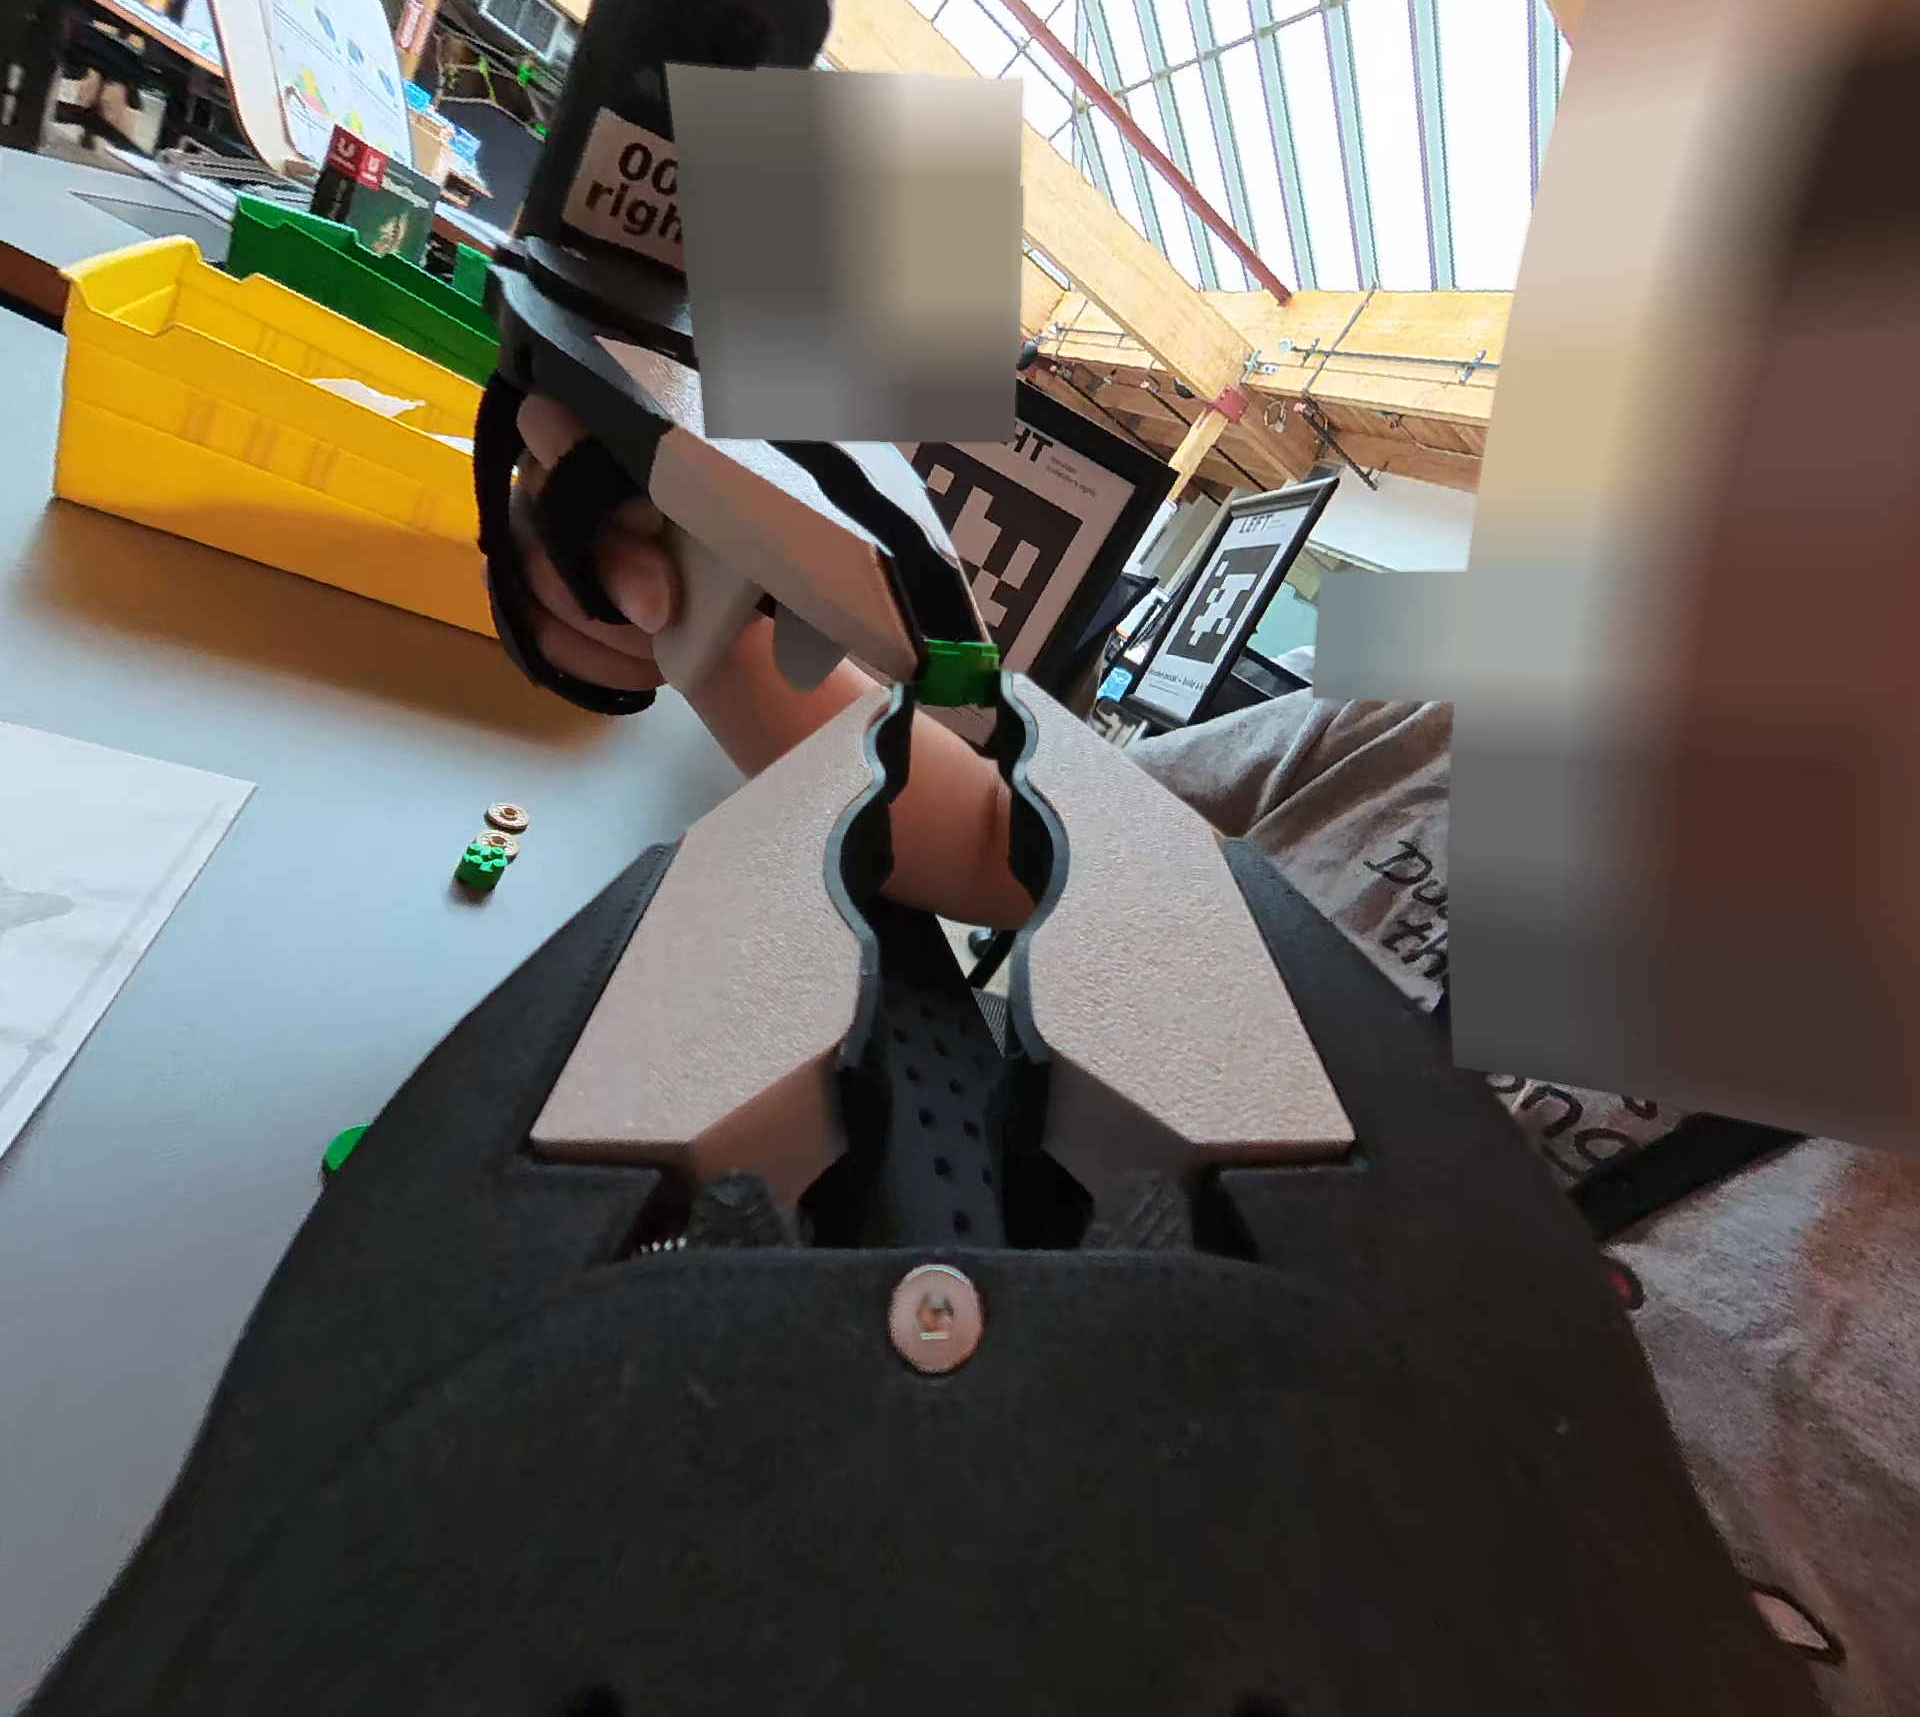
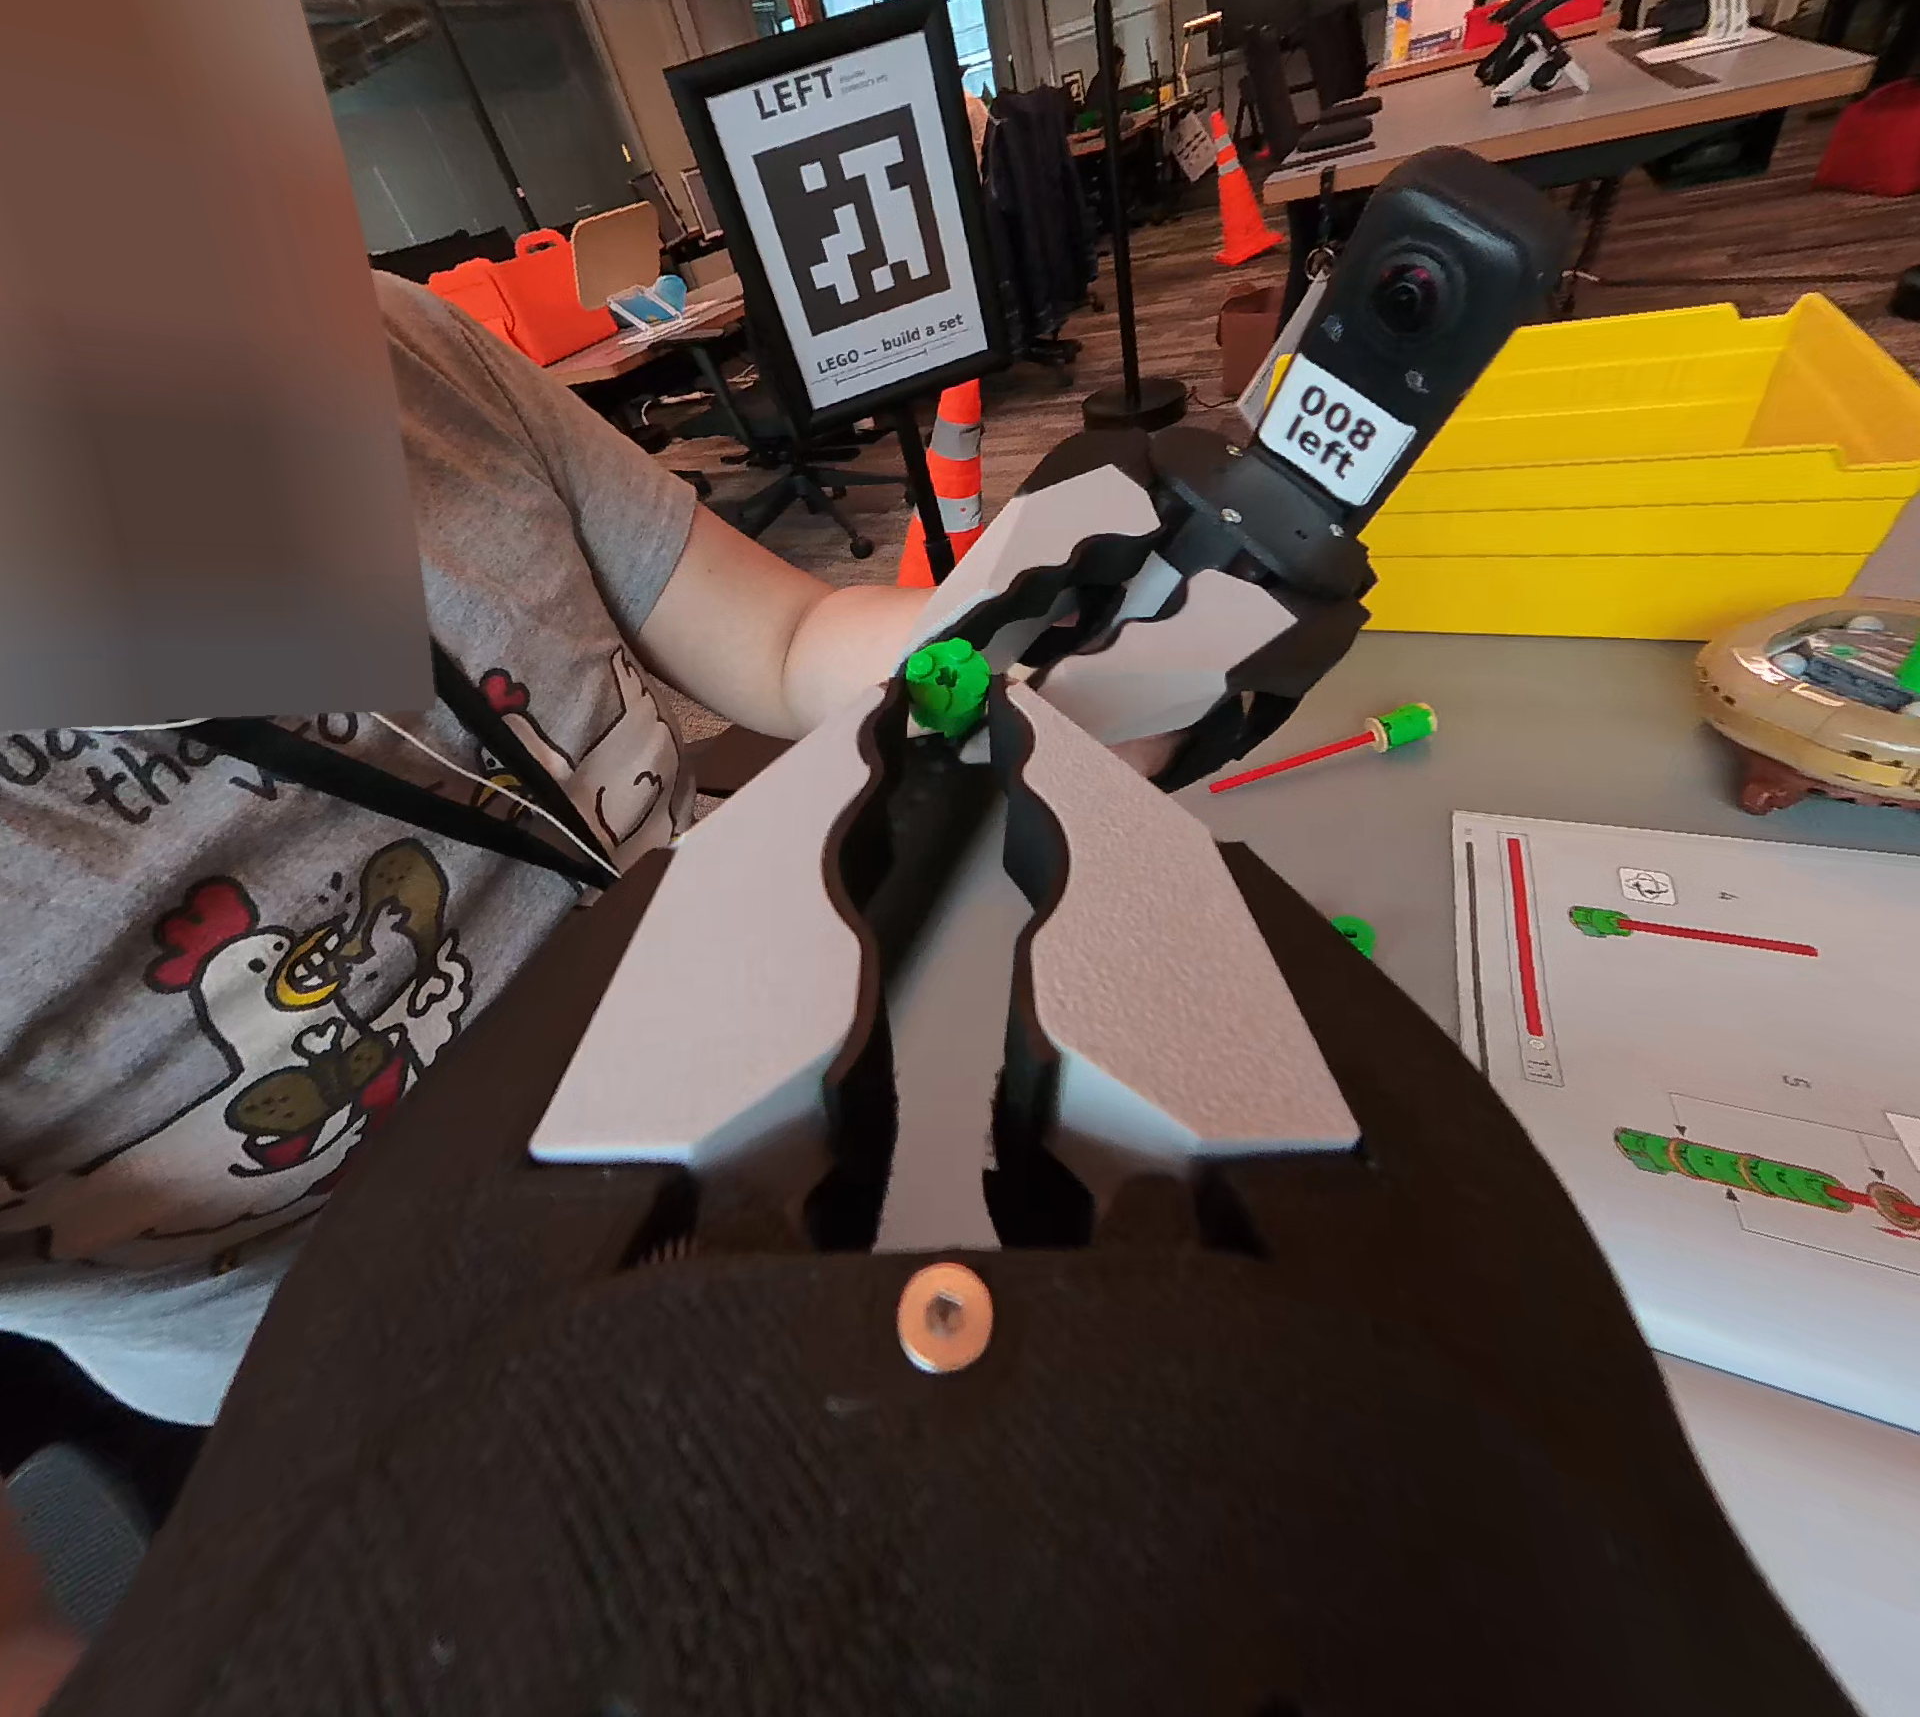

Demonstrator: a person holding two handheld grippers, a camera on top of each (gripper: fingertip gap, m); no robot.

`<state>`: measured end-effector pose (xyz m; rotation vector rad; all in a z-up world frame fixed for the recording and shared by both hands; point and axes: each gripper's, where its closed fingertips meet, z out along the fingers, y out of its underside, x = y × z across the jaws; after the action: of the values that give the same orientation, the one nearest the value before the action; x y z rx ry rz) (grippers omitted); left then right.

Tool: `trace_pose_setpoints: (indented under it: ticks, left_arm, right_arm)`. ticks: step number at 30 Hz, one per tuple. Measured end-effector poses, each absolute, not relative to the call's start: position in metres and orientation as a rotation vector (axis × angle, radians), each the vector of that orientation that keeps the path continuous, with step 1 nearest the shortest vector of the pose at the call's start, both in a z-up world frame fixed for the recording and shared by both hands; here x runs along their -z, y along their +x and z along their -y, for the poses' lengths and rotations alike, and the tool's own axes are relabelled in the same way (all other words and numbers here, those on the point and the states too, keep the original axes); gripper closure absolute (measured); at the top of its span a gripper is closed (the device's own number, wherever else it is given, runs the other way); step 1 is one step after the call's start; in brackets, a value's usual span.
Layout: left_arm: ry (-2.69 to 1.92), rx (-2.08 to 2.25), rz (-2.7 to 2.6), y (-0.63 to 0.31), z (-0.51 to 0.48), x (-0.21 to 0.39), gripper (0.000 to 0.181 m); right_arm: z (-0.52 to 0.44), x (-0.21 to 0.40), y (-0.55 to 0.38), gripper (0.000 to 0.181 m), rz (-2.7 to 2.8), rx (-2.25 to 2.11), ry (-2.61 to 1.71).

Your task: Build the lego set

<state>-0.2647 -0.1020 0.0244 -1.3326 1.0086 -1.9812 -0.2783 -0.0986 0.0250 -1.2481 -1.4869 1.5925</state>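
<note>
A grey matte table [image 2: 1558, 732] carries the work, in a large workshop room with timber beams and a glazed roof. A yellow ribbed plastic bin [image 2: 1621, 504] sits at its far side, cut off by the frame edge, with a green plastic bin [image 1: 343, 265] just behind it, mostly hidden. A white printed instruction sheet [image 2: 1662, 1044] lies flat near the right gripper, partly covered by the gripper's body.

Both tools are raised above the table, tips meeting. The right gripper [image 2: 943, 711], grey fingers with black wavy pads, pinches a small bright green round lego piece [image 2: 943, 678] at its very tips. The left gripper [image 1: 956, 691] is nearly closed beside the same piece [image 1: 958, 668]; whether its tips actually clamp it is hard to make out.

A thin red lego axle with a green round end [image 2: 1330, 740] lies on the table, well apart. A round tan domed model [image 2: 1818, 691] is cut off at the edge. A small green stud and tan discs [image 1: 490, 852] sit close together on the table.
</note>
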Motion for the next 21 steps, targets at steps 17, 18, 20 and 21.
trace_pose_setpoints:
  ticks: [17, 18, 20, 21]
  left_arm:
    - [-1.283, 1.742, -0.934, -0.277, 0.080, -0.032, 0.168]
    - [-1.284, 1.726, -0.931, -0.277, 0.078, -0.032, 0.168]
    - [-1.290, 1.722, -0.928, -0.278, 0.077, -0.032, 0.168]
    - [-1.288, 1.721, -0.921, -0.278, 0.076, -0.032, 0.168]
  right_arm:
    - [0.060, 0.052, -0.175, 0.149, 1.428, -0.696, -1.752]
    - [0.059, 0.070, -0.161, 0.149, 1.425, -0.621, -1.821]
    - [0.057, 0.098, -0.139, 0.149, 1.385, -0.524, -1.931]
    - [0.056, 0.109, -0.132, 0.149, 1.351, -0.501, -1.964]
